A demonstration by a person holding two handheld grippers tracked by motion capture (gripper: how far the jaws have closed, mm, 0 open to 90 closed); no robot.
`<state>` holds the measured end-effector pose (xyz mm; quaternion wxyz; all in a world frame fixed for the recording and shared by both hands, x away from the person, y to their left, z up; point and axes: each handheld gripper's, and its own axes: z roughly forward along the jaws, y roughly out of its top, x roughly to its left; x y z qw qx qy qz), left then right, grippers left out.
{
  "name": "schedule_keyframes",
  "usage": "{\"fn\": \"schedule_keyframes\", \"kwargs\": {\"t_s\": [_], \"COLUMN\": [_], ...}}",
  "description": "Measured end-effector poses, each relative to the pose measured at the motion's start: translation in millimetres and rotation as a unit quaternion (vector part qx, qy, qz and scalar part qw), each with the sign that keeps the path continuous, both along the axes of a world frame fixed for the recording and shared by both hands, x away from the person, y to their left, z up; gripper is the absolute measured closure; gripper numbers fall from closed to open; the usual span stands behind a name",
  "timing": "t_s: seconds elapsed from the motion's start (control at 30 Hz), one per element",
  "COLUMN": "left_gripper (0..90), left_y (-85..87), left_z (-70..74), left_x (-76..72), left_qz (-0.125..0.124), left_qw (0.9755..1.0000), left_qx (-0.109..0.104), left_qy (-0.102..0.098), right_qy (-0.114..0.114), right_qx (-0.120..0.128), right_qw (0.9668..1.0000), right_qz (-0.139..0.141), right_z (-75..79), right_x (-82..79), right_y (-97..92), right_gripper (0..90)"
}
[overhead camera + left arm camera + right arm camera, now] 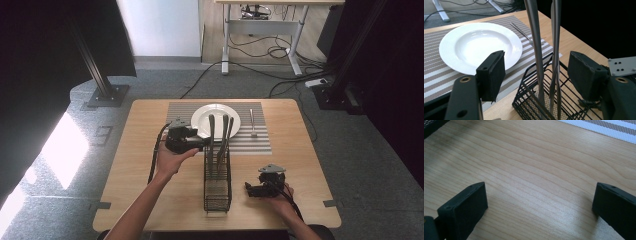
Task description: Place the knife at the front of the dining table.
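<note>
The step in hand is judged to be the reaching for a piece of cutlery standing in the wire basket (217, 182), so that it can be lifted out and laid beside the plate (216, 120) on the striped mat (257, 142). At the left of the high view, the left gripper (200, 144) is being held at the far end of the basket, just in front of the plate, and in the left gripper view its jaws are being kept wide apart with nothing between their pads; the two nearest handles (536, 50) are being framed in the gap but are not being touched. The handles are being carried upright by the basket, their long axes running nearly vertical, with the working ends down inside the wire and the handle tips pointing up, tilted slightly toward the plate. The next move is being judged to call for a small advance until one handle is lying between the pads, a closing on that one alone, and then a straight lift. Further right, a fork (253, 123) is lying on the mat beside the plate. At the right, the right gripper (252, 189) is being rested low over the bare bench (536, 165), open wide and holding nothing.
</note>
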<state>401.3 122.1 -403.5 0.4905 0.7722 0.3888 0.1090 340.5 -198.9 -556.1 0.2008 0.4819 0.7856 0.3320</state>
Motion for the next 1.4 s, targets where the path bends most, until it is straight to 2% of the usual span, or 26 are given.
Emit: {"fn": "schedule_keyframes", "kwargs": {"t_s": [0.2, 0.3, 0.5, 0.9, 1.33, 1.4], "left_gripper": [31.3, 32.2, 35.4, 47.1, 60.7, 65.7], "left_y": [-7.5, -12.3, -18.1, -23.5, -28.1, -28.8], "left_z": [0.7, 1.6, 0.1, -10.3, -13.7, -14.1], "left_x": [5.1, 7.8, 13.6, 27.1, 30.5, 30.7], "left_qz": [-0.001, 0.001, 0.005, 0.019, -0.001, -0.007], "left_qw": [1.0000, 0.9999, 0.9998, 0.9996, 0.9999, 0.9999], "left_qx": [0.000, 0.009, 0.016, 0.023, 0.016, 0.013], "left_qy": [0.001, -0.008, -0.011, -0.005, 0.000, 0.000], "right_qy": [0.000, 0.000, 0.000, -0.001, 0.000, 0.000], "right_qx": [0.000, 0.001, 0.000, 0.001, 0.000, 0.000], "right_qw": [1.0000, 1.0000, 1.0000, 1.0000, 1.0000, 1.0000], "right_qz": [0.000, 0.001, 0.003, 0.005, 0.006, 0.007], "right_z": [0.0, 0.0, 0.0, -0.1, 0.0, 0.0], "right_x": [0.0, 0.0, -0.1, 0.0, -0.1, -0.1], "right_y": [0.3, 0.3, 0.3, 0.4, 0.4, 0.3], "right_gripper": [0.0, 0.0, 0.0, 0.0, 0.3, 0.3]}}
